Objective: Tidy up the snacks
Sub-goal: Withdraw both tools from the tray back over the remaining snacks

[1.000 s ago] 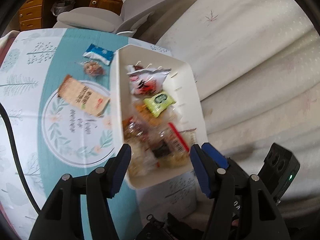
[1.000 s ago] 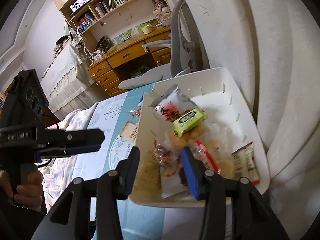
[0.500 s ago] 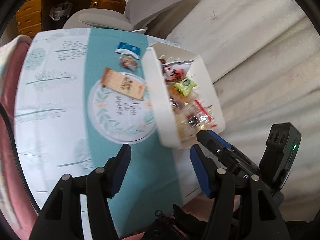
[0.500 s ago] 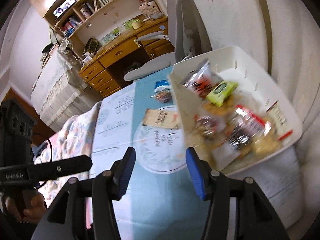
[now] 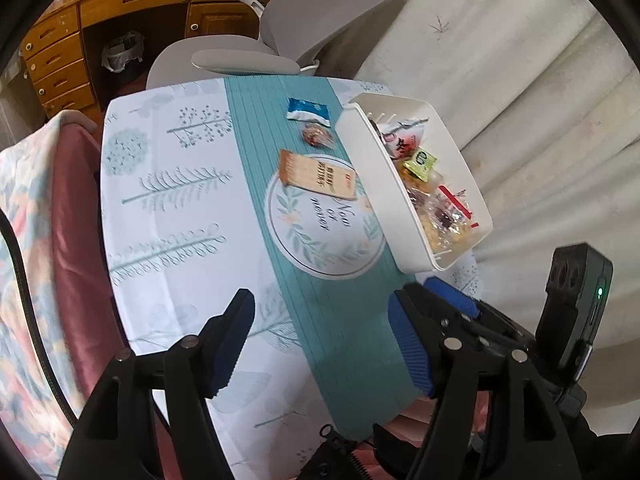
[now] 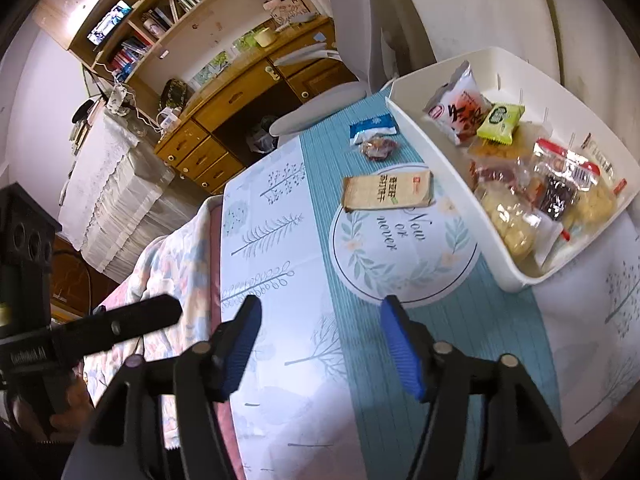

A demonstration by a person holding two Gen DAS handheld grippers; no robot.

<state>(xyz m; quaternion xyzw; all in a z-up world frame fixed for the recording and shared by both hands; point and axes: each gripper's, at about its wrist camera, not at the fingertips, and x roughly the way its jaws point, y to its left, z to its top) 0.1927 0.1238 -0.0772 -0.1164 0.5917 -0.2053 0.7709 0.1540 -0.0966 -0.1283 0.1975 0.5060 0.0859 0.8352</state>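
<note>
White bin [image 5: 372,168] (wall hides snacks).

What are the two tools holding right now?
Nothing. The left tool and the right tool are both open over the tablecloth, and have just been opening wider. The snacks sit untouched in the white bin.

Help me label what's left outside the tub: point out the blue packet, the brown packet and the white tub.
blue packet [image 6: 373,128], right wrist view, middle of the wrapper
brown packet [image 6: 388,196], right wrist view, middle of its printed face
white tub [image 6: 448,200], right wrist view, outer side wall
</note>
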